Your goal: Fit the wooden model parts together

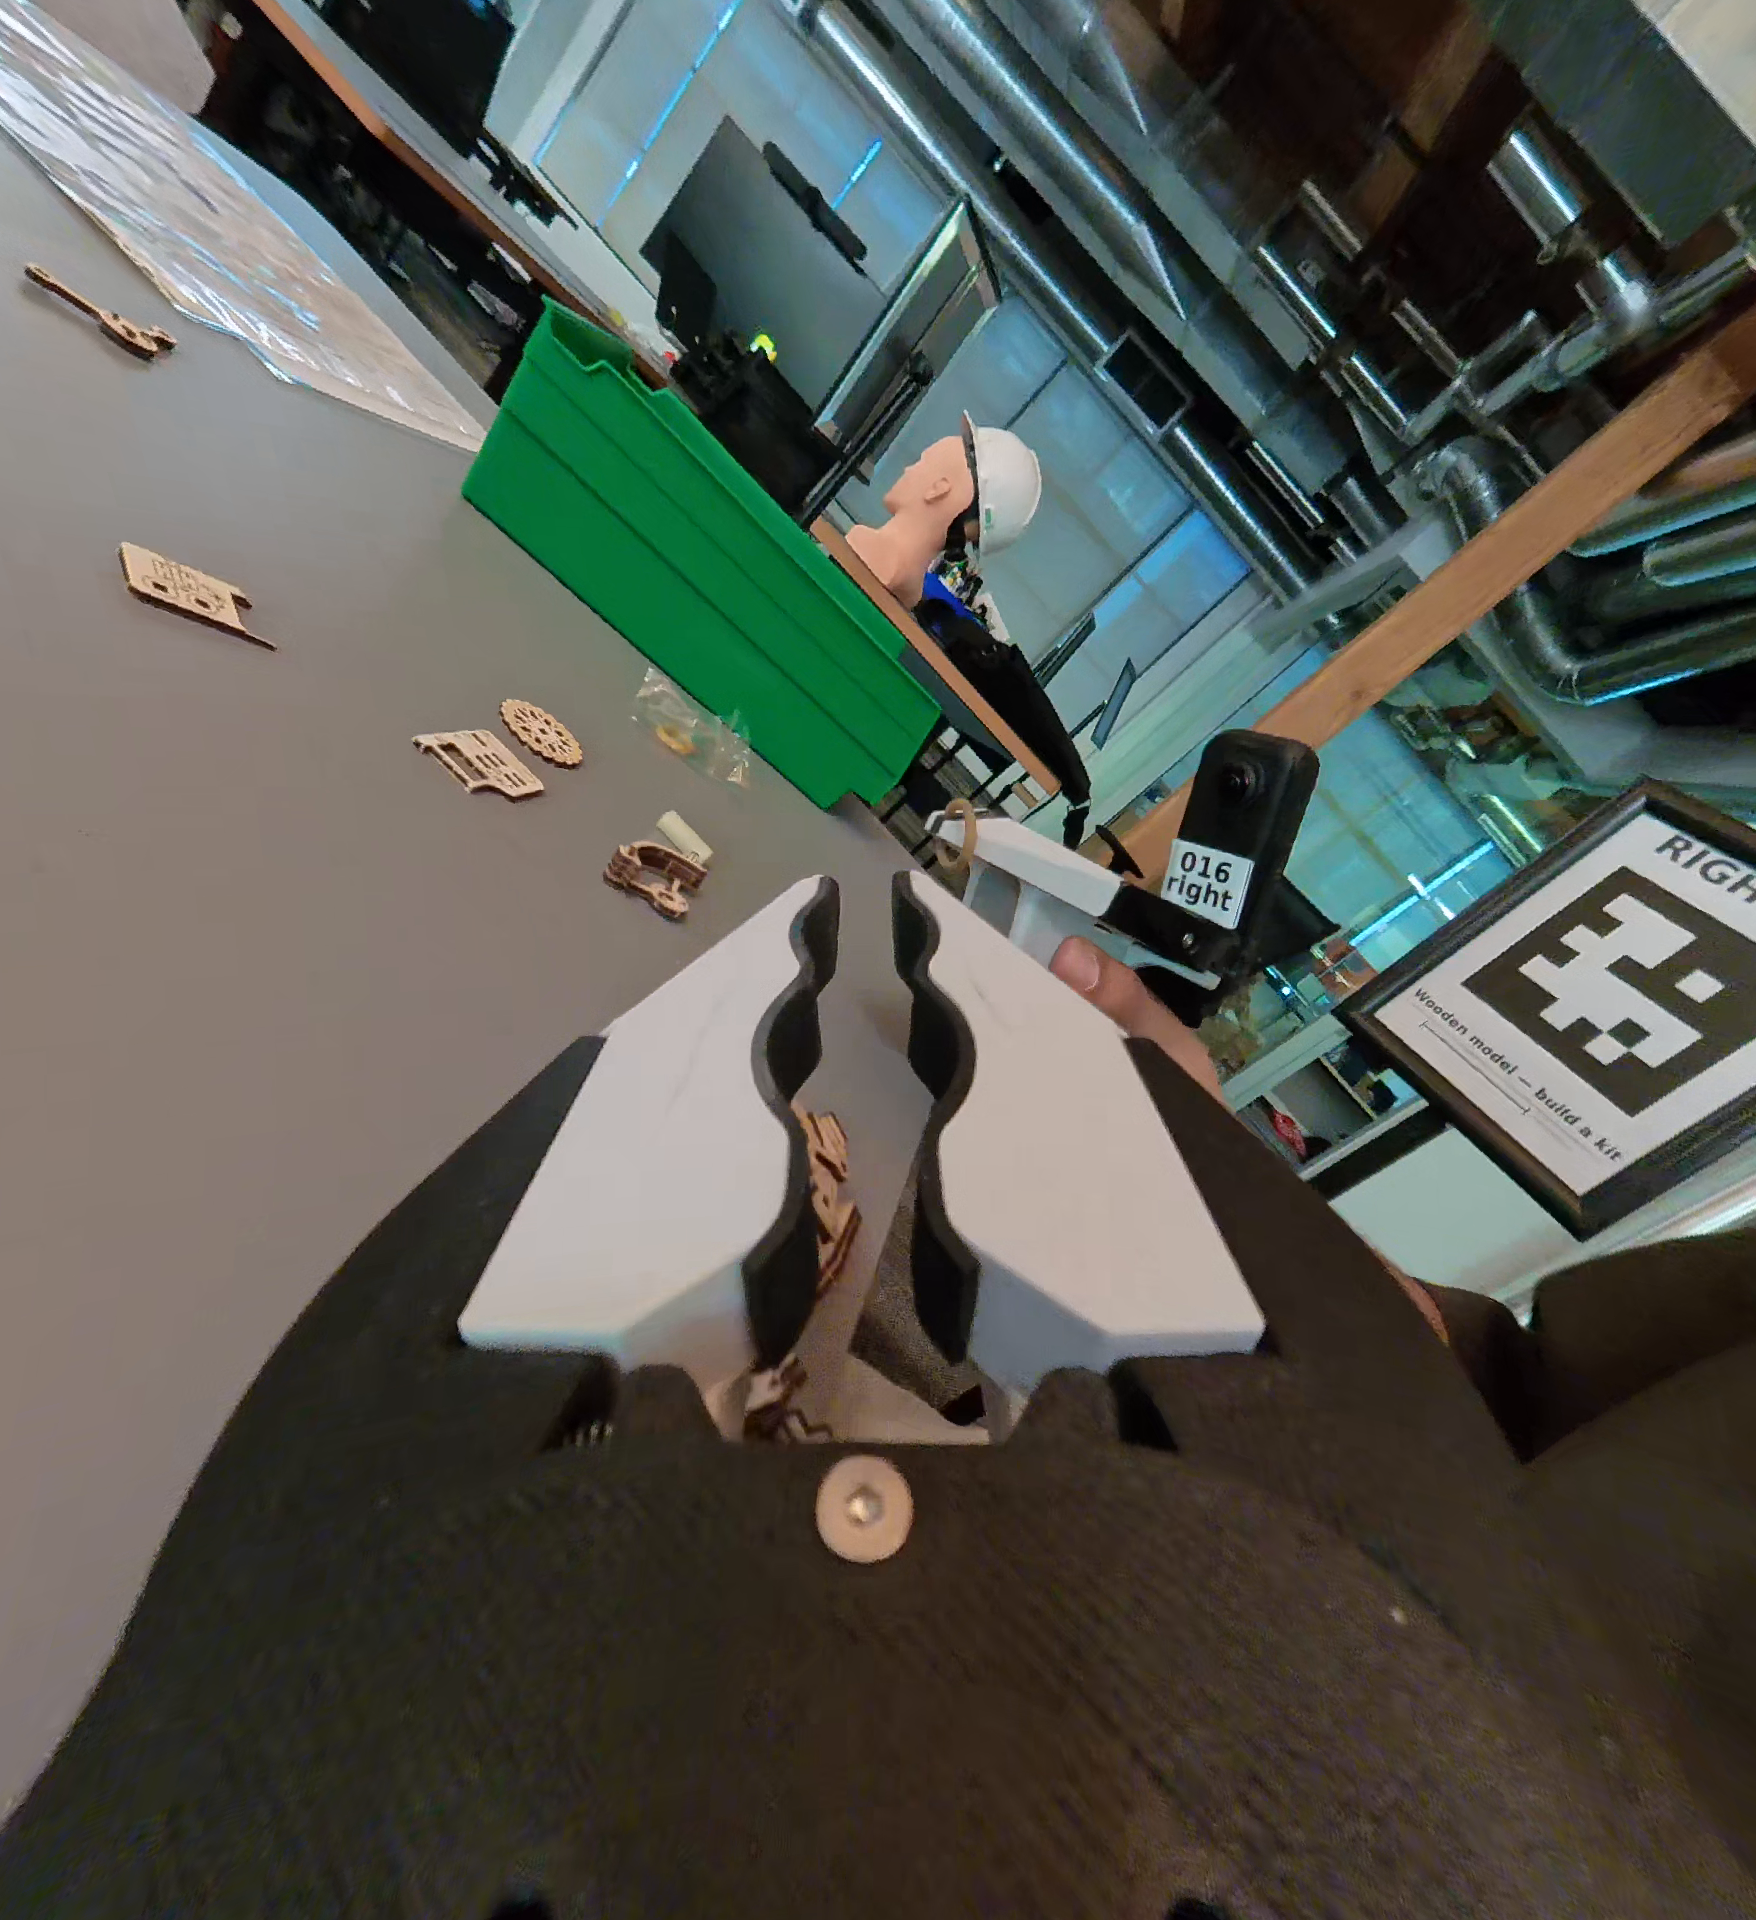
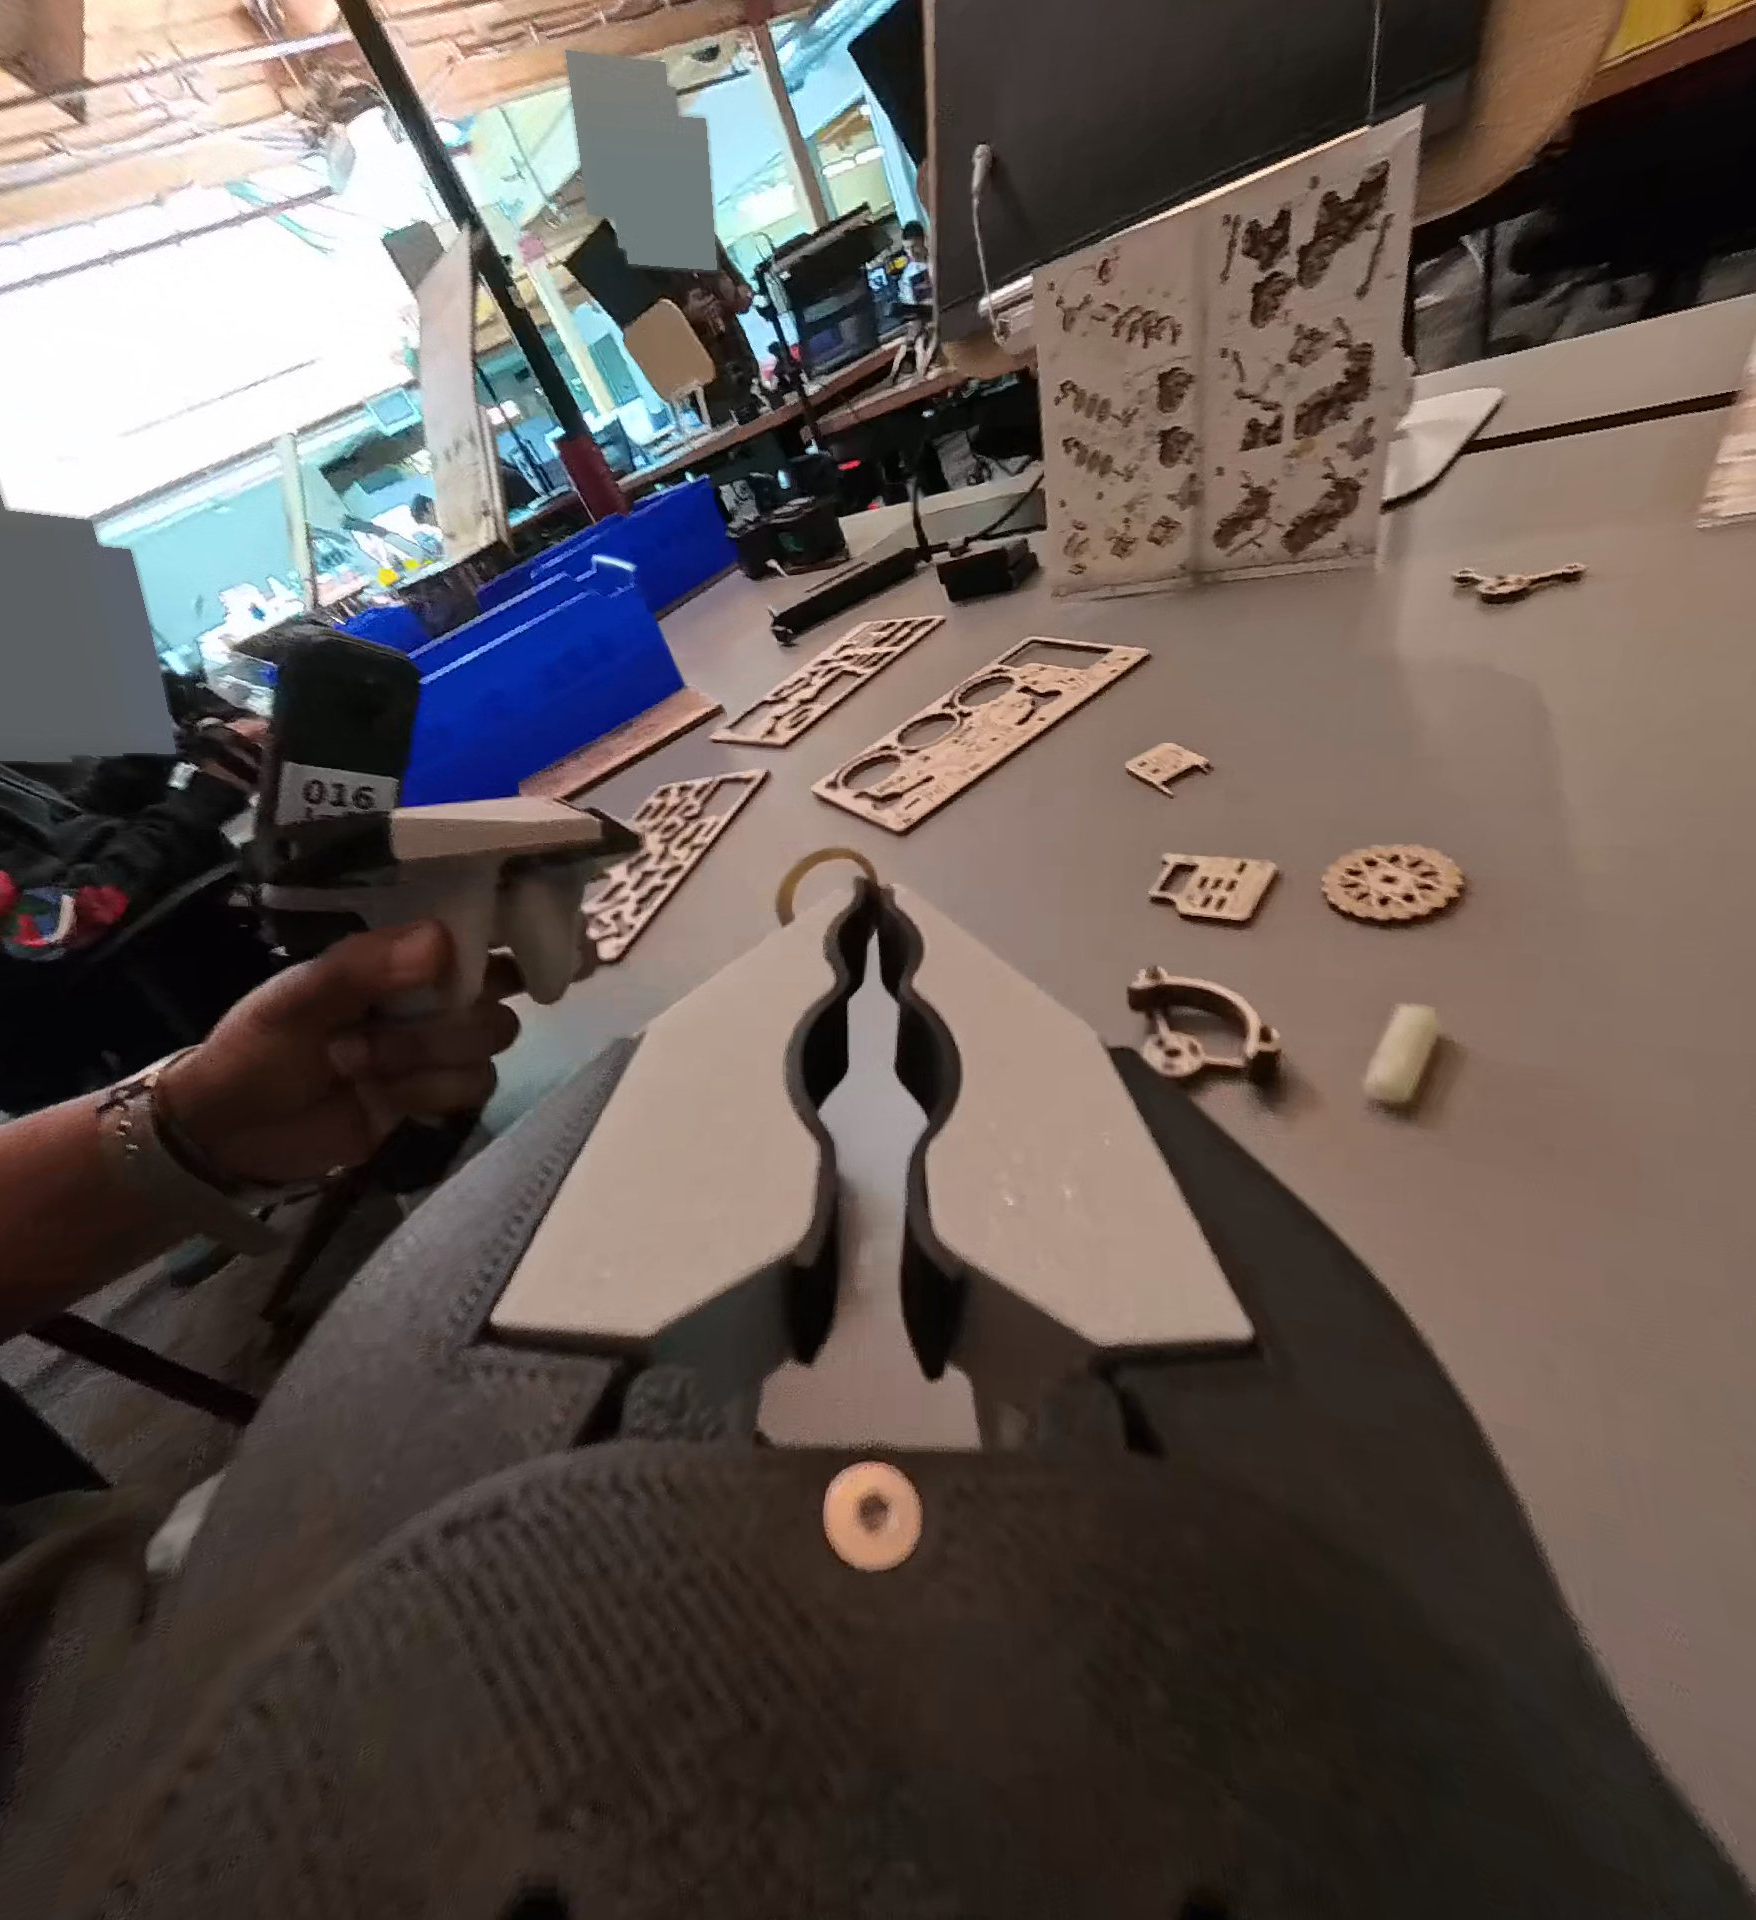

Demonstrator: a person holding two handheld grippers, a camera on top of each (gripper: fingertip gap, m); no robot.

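Two grey-fingered grippers are in play. The right gripper has its tips pinched on one thin pale wooden ring, held above the grey table. The left gripper stands slightly parted at the tips, with one small notched wooden piece between its fingers deeper in; whether it is truly gripped I cannot tell. On the table, right of centre, lie five loose wooden parts and one white cylinder; three punched-out wooden sheets lie in the upper middle.
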